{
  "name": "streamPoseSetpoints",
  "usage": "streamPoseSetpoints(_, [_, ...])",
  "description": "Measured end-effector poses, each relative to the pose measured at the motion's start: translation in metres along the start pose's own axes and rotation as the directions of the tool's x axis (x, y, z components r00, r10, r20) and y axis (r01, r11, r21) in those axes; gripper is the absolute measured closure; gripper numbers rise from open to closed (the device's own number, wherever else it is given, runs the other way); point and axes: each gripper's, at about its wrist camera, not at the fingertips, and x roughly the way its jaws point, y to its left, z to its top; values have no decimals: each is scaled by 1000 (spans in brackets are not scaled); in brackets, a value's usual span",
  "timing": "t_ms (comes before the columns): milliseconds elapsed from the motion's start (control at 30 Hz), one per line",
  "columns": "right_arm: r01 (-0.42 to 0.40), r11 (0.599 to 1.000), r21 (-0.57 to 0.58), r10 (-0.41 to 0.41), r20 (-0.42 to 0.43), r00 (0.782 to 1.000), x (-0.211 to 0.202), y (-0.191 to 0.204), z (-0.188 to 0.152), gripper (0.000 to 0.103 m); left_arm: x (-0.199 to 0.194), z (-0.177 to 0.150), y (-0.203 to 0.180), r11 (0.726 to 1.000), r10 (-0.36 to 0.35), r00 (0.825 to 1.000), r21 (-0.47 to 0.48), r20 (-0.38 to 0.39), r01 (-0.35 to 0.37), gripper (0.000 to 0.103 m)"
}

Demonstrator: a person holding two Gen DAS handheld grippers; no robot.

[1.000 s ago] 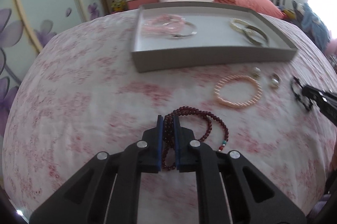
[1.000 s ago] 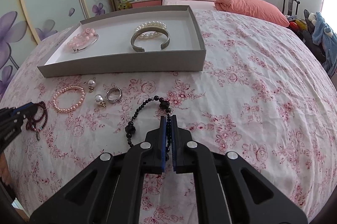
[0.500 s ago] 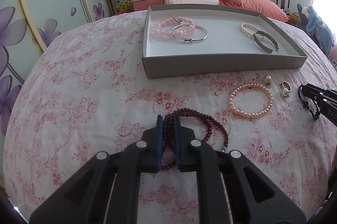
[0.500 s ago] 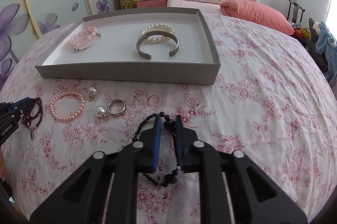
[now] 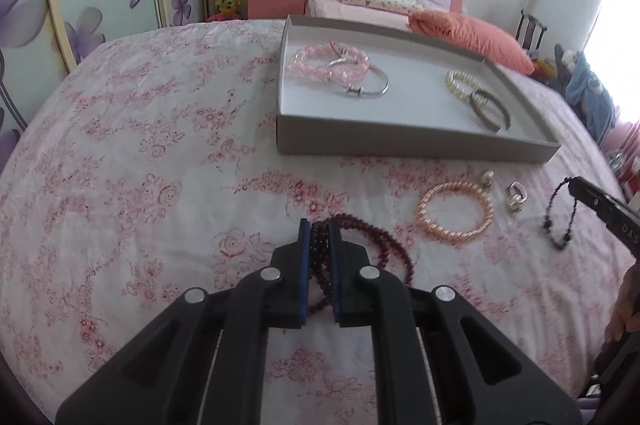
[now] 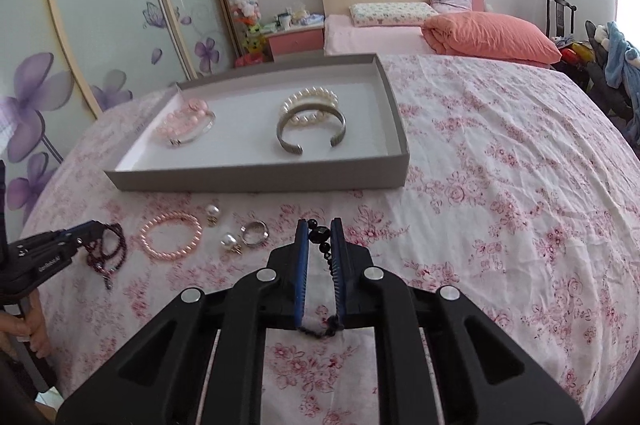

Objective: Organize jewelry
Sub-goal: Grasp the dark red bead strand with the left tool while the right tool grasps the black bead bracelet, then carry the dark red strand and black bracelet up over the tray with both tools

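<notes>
My left gripper is shut on a dark red bead necklace and holds it just above the flowered bedspread; it shows in the right wrist view too. My right gripper is shut on a black bead bracelet, which hangs from its tip in the left wrist view. The grey tray ahead holds a pink bead bracelet, a silver bangle, a pearl bracelet and a metal cuff.
On the bedspread in front of the tray lie a pink pearl bracelet, two pearl earrings and a silver ring. A second bed with an orange pillow stands behind. Wardrobe doors line the left.
Both grippers have lifted, each with its beads, and moved nearer the tray. The black bracelet now hangs off the bedspread from the right gripper.
</notes>
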Motion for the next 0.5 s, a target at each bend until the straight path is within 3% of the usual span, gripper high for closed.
streamPoseSetpoints(500, [-73,997,-2,73,57,996,-20,16,5,91,-32,12,-9,995,-96,991,-17,93,98,94])
